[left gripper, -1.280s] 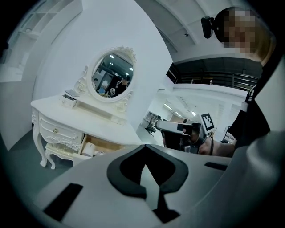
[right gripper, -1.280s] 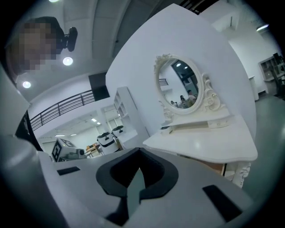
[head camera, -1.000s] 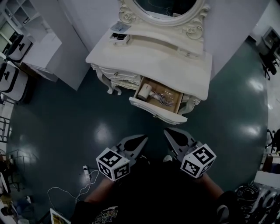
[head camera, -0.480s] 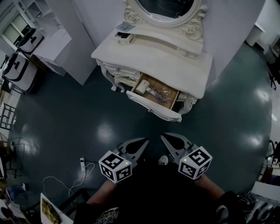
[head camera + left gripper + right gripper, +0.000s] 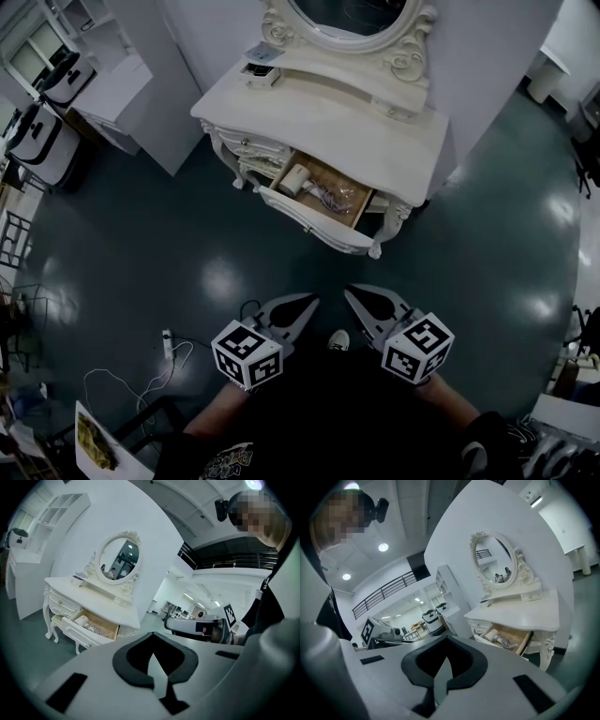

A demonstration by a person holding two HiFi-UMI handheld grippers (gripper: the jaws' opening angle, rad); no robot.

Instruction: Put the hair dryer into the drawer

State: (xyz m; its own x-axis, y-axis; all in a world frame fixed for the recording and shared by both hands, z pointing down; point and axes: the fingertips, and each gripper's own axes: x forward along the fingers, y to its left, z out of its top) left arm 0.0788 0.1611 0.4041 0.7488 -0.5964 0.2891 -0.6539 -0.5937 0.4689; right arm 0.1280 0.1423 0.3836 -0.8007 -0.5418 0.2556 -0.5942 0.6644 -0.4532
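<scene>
The white hair dryer (image 5: 292,180) lies in the left end of the open wooden drawer (image 5: 314,225) of the white dressing table (image 5: 347,122), its coiled cord beside it. It shows in the left gripper view too, hair dryer (image 5: 81,619) in the drawer (image 5: 77,633), and in the right gripper view, hair dryer (image 5: 490,637) in the drawer (image 5: 526,641). My left gripper (image 5: 310,301) and right gripper (image 5: 349,292) hang side by side well short of the table, over the floor. Both are shut and hold nothing. The left gripper (image 5: 151,635) and right gripper (image 5: 446,639) point toward the table.
An oval mirror (image 5: 352,19) tops the table, with a small box (image 5: 262,58) on its shelf. White cabinets (image 5: 117,89) and suitcases (image 5: 37,141) stand at the left. A power strip with cable (image 5: 169,342) lies on the dark floor. My shoe (image 5: 339,339) shows between the grippers.
The view has shifted: the dressing table now sits a little further up and to the left. Both grippers stay shut and empty, close together in front of the person.
</scene>
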